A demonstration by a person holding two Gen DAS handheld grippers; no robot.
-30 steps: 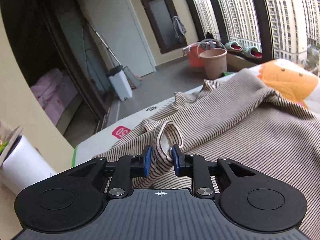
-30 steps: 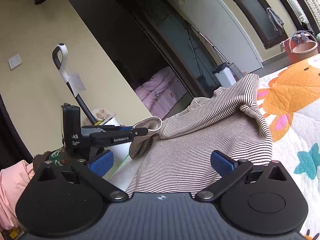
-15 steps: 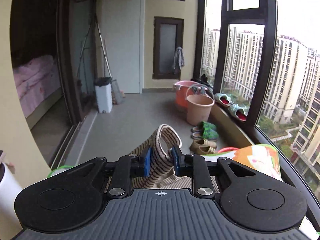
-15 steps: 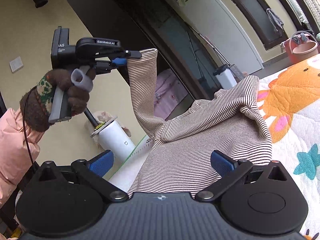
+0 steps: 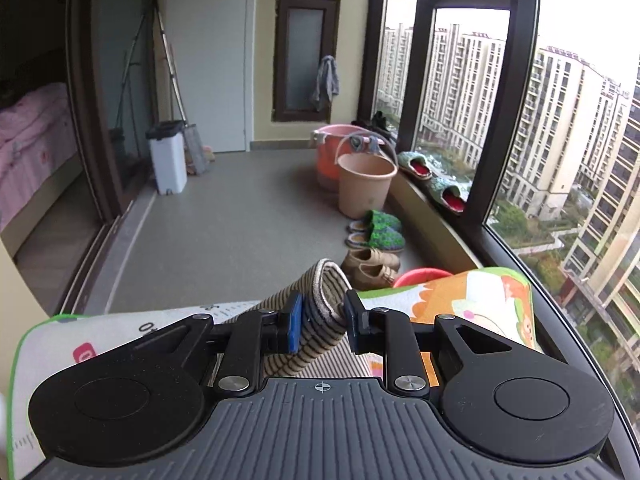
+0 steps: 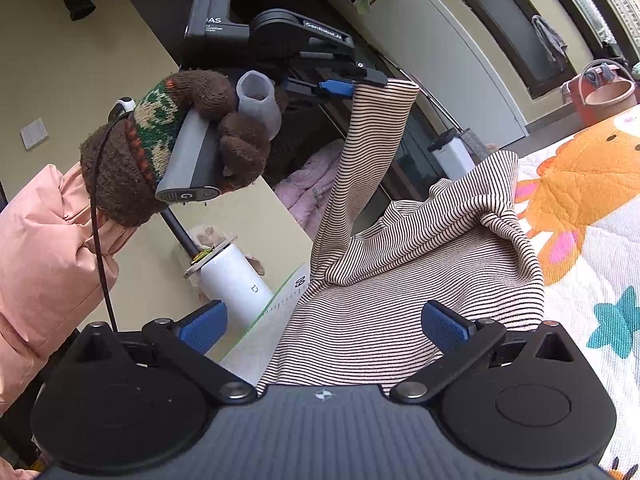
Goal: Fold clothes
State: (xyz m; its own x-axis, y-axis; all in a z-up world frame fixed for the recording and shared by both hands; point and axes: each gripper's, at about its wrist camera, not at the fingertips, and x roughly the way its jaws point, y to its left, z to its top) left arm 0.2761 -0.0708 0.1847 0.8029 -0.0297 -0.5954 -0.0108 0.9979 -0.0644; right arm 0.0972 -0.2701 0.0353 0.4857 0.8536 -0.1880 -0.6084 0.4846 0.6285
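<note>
Right wrist view, taken from its left side across: a gloved hand (image 6: 176, 148) holds the left gripper (image 6: 360, 84) high, its jaws nearly closed and pinched on the cuff (image 6: 394, 90) of a striped top (image 6: 400, 280). The sleeve (image 6: 352, 184) hangs from that grip down to the body of the top, which lies bunched along the left edge of a play mat (image 6: 592, 248) printed with an orange animal and a teal star. The right gripper (image 6: 324, 324) sits low at the near edge of the mat with its jaws spread wide and nothing between the pads; the striped cloth lies just ahead of them.

From the left wrist camera the cuff (image 5: 320, 300) is seen clamped between the blue pad and the black one, rolled into a thick loop, with the mat's far edge (image 5: 480, 296) below it.

The step in hand looks like lifting the sleeve clear so it can be laid across the body. The next move probably calls for carrying the cuff rightward over the chest and lowering it flat before letting go, while the free gripper pins or smooths the bunched shoulder so the whole top does not drag along.
</note>
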